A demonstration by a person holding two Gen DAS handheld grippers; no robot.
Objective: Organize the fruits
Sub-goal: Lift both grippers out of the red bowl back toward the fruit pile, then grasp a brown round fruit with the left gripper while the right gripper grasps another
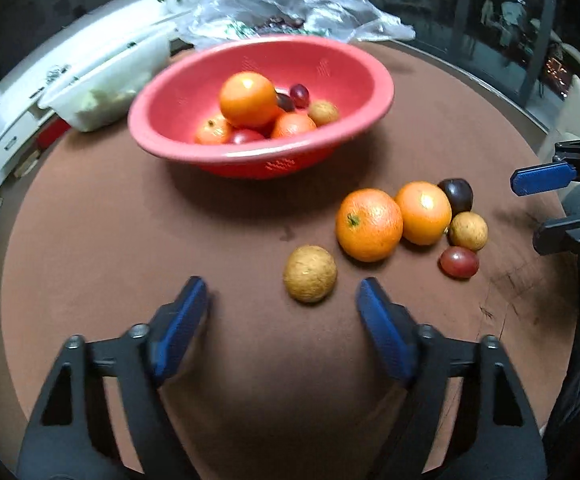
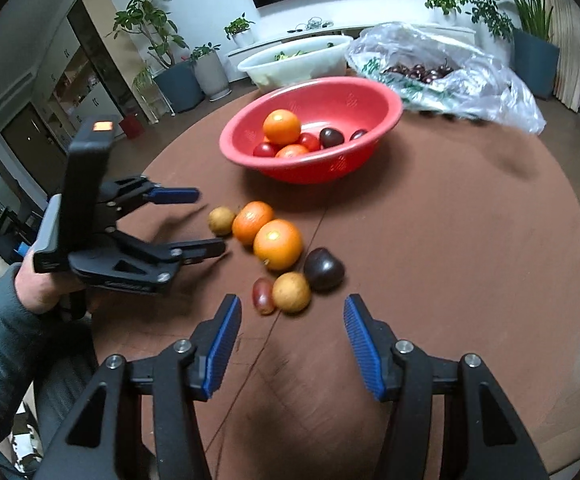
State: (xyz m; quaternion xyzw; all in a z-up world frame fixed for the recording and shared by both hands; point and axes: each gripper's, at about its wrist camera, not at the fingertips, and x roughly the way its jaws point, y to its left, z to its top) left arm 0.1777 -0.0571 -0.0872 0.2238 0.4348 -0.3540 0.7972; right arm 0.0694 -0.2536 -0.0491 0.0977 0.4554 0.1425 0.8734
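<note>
Tools first: left tool sits at bottom of left wrist view, jaws apart w/ nothing between them, only bare brown tabletop under the gap. Just past its right finger lies a tan round fruit, not touched. Right tool at bottom of right wrist view, also parted and empty; its blue pads flank open tabletop, w/ a red grape and a tan fruit just beyond the tips, apart from both pads.

Loose fruit group, centre-right of left view: two oranges, one w/ green stem scar and one smoother, touching each other. Dark plum behind smoother orange, tan fruit and red grape in front of the plum, all close together. In right wrist view the same cluster runs diagonally through frame centre, lone tan fruit at its upper-left end, nearest the left tool's tips.

Red colander bowl upper centre of left view, well apart from loose group, holds several oranges, red tomato-like fruit, dark grapes and a tan fruit. Behind it, top of frame: clear plastic bag w/ dark cherries, and white basin w/ greens to its left.

Person's hand and grey sleeve at left edge of right view grip the left tool's handle.
</note>
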